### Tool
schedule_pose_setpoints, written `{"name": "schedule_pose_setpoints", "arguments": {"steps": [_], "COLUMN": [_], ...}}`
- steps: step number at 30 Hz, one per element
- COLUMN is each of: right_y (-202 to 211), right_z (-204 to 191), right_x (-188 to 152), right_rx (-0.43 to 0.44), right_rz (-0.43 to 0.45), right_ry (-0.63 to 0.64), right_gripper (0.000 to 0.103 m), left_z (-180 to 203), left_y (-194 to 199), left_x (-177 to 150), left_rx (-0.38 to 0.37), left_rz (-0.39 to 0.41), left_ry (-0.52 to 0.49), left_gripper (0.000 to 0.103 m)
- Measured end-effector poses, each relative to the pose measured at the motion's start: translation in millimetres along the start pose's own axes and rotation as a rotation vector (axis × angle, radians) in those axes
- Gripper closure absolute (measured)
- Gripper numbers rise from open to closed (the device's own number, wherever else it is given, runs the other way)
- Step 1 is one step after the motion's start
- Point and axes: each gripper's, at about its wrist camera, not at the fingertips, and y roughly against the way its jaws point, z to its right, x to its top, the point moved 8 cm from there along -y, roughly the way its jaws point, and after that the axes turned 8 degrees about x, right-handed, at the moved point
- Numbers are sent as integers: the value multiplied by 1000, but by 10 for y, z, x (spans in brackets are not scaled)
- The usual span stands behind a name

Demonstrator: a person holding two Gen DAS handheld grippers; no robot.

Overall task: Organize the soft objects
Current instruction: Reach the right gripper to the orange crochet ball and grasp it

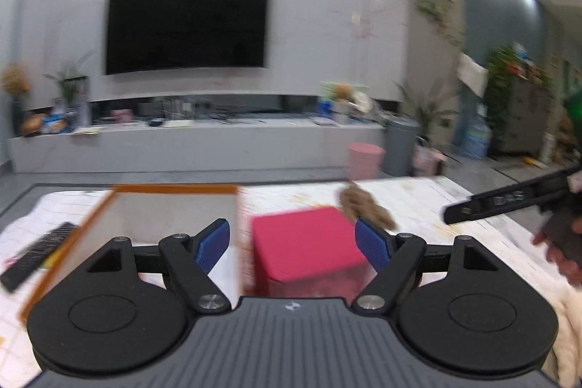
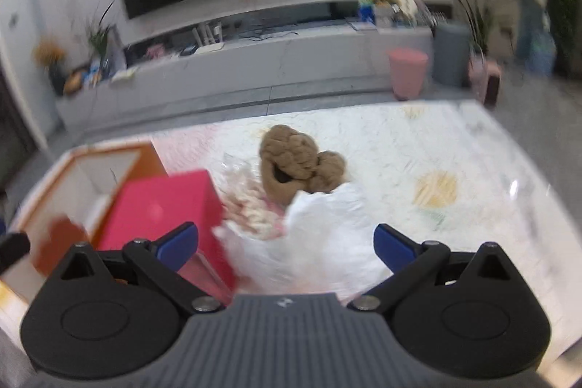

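My left gripper (image 1: 293, 246) is open, and a pink box (image 1: 305, 242) stands on the table just beyond its blue pads. A brown plush toy (image 1: 363, 210) lies behind the box. At the right, a hand holds my right gripper (image 1: 462, 211), seen side-on. In the right wrist view my right gripper (image 2: 287, 246) is open above a white crumpled soft bundle (image 2: 320, 235); its pads are clear of it. The brown plush toy (image 2: 298, 162) lies further back, beside a clear bag (image 2: 251, 206) of pink and white bits. The pink box (image 2: 167, 206) is at the left.
An orange-rimmed white box (image 1: 174, 213) stands open left of the pink box. A black remote (image 1: 36, 253) lies at the table's left edge. Something white and fluffy (image 1: 567, 333) sits at the near right. Beyond the table are pink (image 1: 365, 160) and grey (image 1: 400, 146) bins and a TV bench.
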Motion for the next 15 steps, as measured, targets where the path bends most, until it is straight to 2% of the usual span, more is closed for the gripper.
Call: {"name": "schedule_pose_setpoints", "arguments": {"steps": [2,5,7,10,13,14,15], "right_y": [-25,-253,-477,-769,-917,-929,-932], "right_z": [50,51,71,83,155,182,208], "right_x": [-120,-378,-532,-720,-847,-869,-885], "right_rx": [-19,10,-17,-40,-48,-56,-59], "right_rz": [-27,-169,-252,-356,-422,-432,-437], "right_ry": [69,115,113,121,70,47,30], "right_gripper": [2,3,3,5,12,18,21], "left_z": [136,308,418,451,422,415,443], "left_y": [-41,-80,-123,-150,-166,-173,-183], "left_x": [-97,-258,-373,-516,-631,-661,-676], "left_rx": [-22,-58,-109,-108,-111,-114,-117], "left_rz": [-14,-31,-51,-80,-105,-114,-124], "left_ry": [-33,-82,-115,-130,-130,-129,-126], "left_gripper": [11,11,11,11,11,11,11]}}
